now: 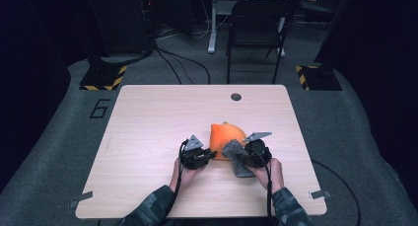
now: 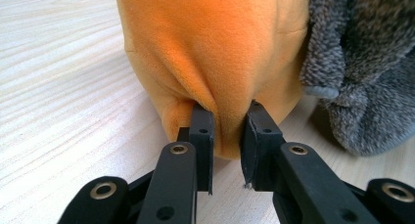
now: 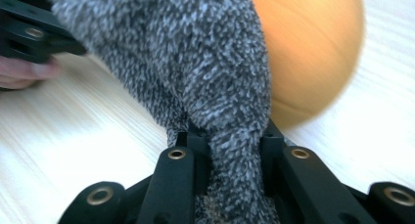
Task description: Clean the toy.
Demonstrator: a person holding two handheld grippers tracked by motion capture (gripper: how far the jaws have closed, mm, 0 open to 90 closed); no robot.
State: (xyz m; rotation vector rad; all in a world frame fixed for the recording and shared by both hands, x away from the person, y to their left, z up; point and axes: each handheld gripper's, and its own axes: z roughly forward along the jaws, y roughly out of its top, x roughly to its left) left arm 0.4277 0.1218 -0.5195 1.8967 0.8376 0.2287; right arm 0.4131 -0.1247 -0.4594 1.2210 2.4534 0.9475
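left gripper pinches a fold of the orange plush. right gripper clamps the grey sock (draped against the plush).

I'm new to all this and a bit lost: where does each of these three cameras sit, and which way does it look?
High view: above the person's side, looking forward and down on the table; forearms, hands, left gripper and right gripper show.
Left gripper view: rides the left gripper, looking along its jaws pinching the orange plush.
Right gripper view: rides the right gripper, looking along its jaws clamping the grey sock; a fingertip shows at left.
All three share plush and sock.
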